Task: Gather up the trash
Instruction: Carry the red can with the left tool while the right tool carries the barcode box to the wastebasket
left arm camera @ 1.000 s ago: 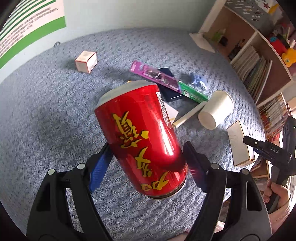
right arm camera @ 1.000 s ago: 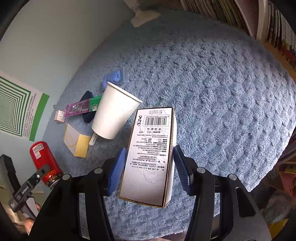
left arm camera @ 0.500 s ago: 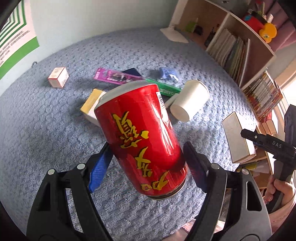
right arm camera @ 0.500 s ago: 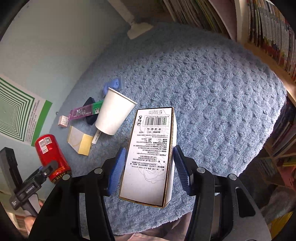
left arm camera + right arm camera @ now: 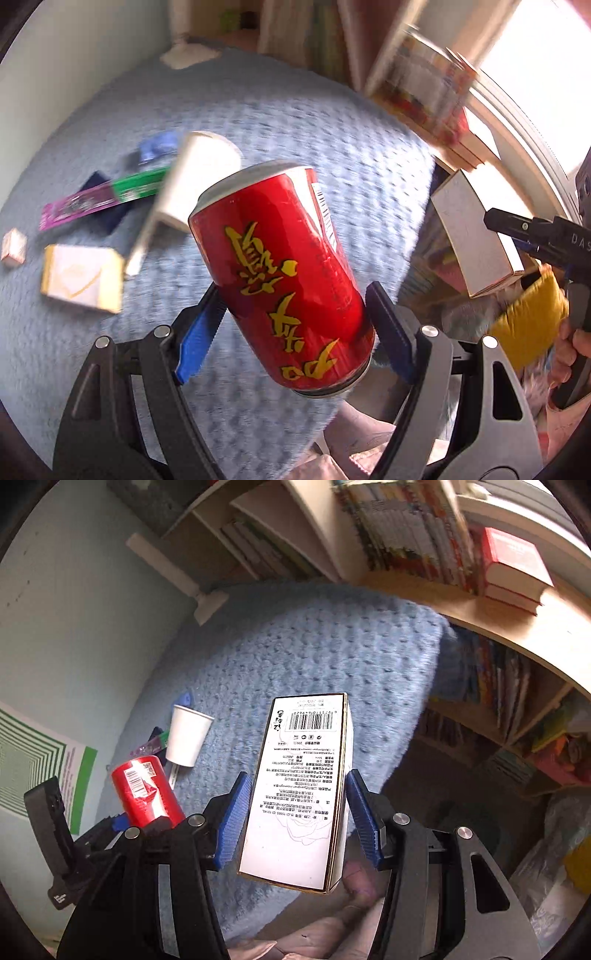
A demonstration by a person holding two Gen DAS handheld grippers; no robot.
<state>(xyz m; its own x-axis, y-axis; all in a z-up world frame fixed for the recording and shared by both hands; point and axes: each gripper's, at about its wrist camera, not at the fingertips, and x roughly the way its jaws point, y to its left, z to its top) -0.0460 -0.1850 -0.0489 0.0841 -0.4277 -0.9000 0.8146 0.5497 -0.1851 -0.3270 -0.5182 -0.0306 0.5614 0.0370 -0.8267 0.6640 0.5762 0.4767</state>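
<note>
The left gripper [image 5: 295,332] is clamping a red can [image 5: 284,273], tilted between its blue pads. The right gripper [image 5: 299,819] is gripping a white box [image 5: 306,786] (barcode end up). Beyond the left gripper's can, a paper cup [image 5: 199,181], wrappers [image 5: 99,199] and what seems a small carton [image 5: 81,277] are lying on the blue rug [image 5: 332,147], blurred.

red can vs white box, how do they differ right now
The red can is round and glossy with yellow characters; the white box is flat-sided with a barcode and small black print. The can sits tilted in the left gripper; the box stands nearly straight in the right gripper. The can needs the wider jaw spread. Both are clamped between blue pads, lifted off the blue rug.
</note>
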